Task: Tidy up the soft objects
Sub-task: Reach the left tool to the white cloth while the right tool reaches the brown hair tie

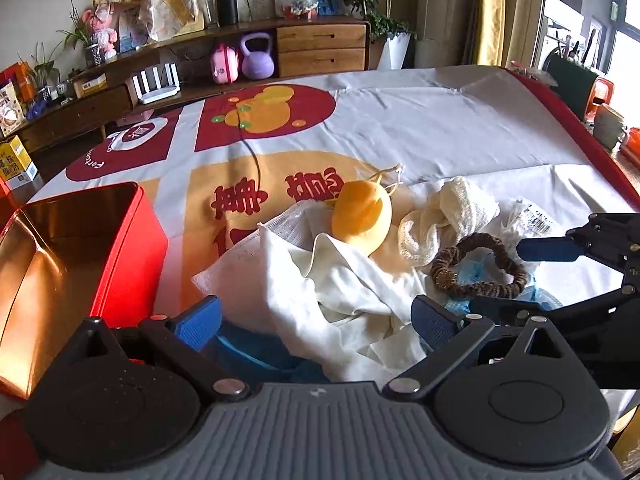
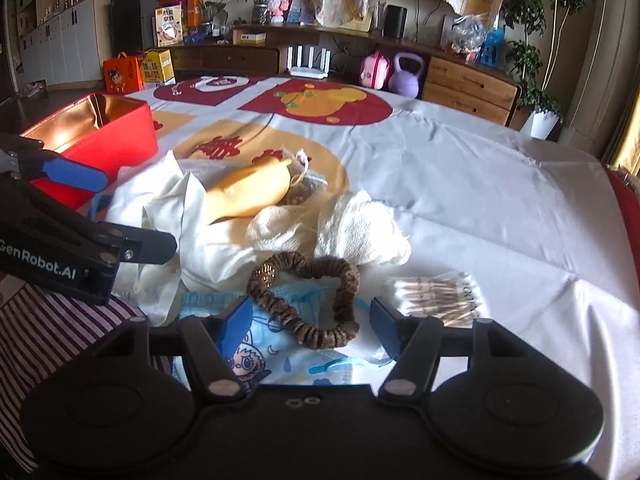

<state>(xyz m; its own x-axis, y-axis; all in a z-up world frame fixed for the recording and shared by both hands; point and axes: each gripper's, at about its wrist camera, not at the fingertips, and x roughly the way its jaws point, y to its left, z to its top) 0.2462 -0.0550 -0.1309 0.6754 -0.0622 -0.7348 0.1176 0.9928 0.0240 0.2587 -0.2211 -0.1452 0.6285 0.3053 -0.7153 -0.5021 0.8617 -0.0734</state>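
Observation:
A pile of soft things lies on the table: a yellow sponge (image 1: 362,216) (image 2: 250,192), a white cloth (image 1: 344,296) (image 2: 188,216), a cream gauze cloth (image 1: 448,212) (image 2: 352,228), a brown scrunchie (image 1: 478,266) (image 2: 316,300) and a blue printed mask (image 2: 280,352). My left gripper (image 1: 316,320) is open over the white cloth. My right gripper (image 2: 312,320) is open with its fingers on either side of the scrunchie, just above it. Each gripper shows in the other view, the right one (image 1: 520,276) and the left one (image 2: 124,210).
An open red box (image 1: 76,264) (image 2: 96,128) with a gold lining stands left of the pile. A packet of cotton swabs (image 2: 436,296) lies right of the scrunchie. A printed tablecloth (image 1: 440,128) covers the table. Shelves and drawers stand behind.

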